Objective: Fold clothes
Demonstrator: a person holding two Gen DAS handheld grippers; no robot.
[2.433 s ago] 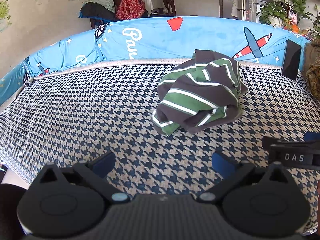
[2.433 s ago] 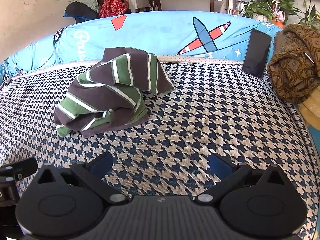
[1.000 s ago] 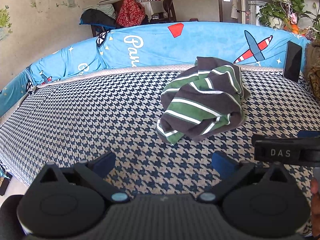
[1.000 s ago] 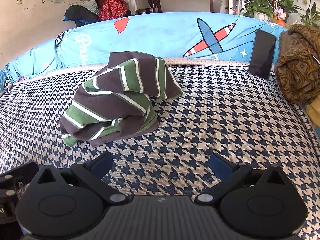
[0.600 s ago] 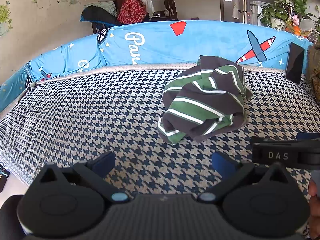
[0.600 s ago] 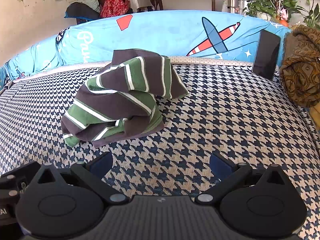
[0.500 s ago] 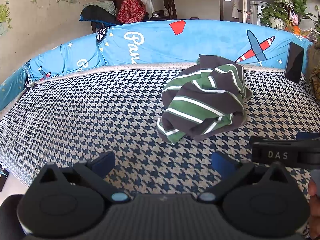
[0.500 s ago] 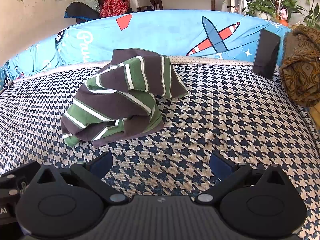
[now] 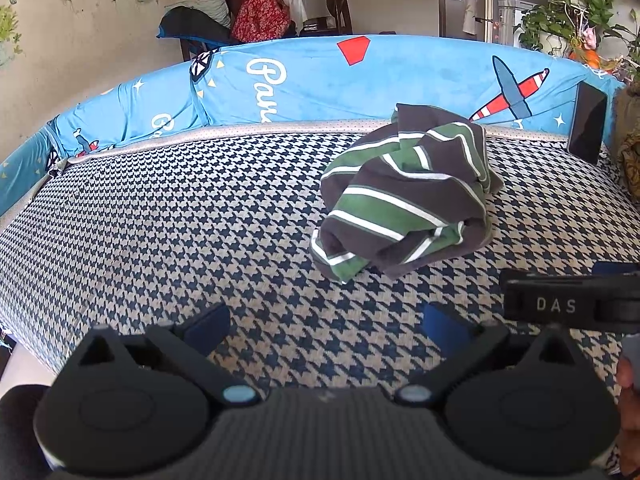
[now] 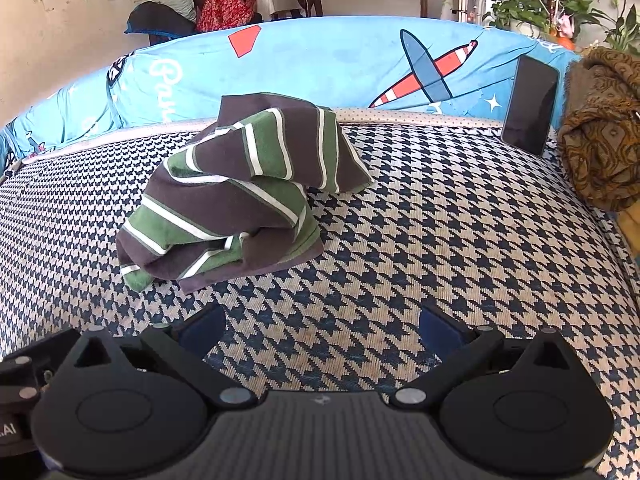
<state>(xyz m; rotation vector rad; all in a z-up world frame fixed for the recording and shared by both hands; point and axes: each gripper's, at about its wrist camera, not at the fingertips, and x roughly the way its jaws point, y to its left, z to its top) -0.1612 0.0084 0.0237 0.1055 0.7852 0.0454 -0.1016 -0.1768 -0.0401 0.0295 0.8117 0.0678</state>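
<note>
On the houndstooth sofa seat (image 10: pixel 460 240), towards its back and just in front of the blue aeroplane-print cover (image 10: pixel 340 64), the green-and-brown striped shirt (image 10: pixel 240 196) lies in a crumpled heap, untouched and not yet spread out. Both wrist views show it larger and nearer than a couple of seconds ago, so the left hand-held gripper (image 9: pixel 326 322) and the right hand-held gripper (image 10: pixel 320 326), each with jaws spread wide and empty, have been closing in on it. By my judgement folding has not begun and the next job is to take hold of an edge; a dark phone (image 10: pixel 530 106) leans against the cover and a brown patterned cloth (image 10: pixel 600 136) sits at the seat's right end, both well clear.
</note>
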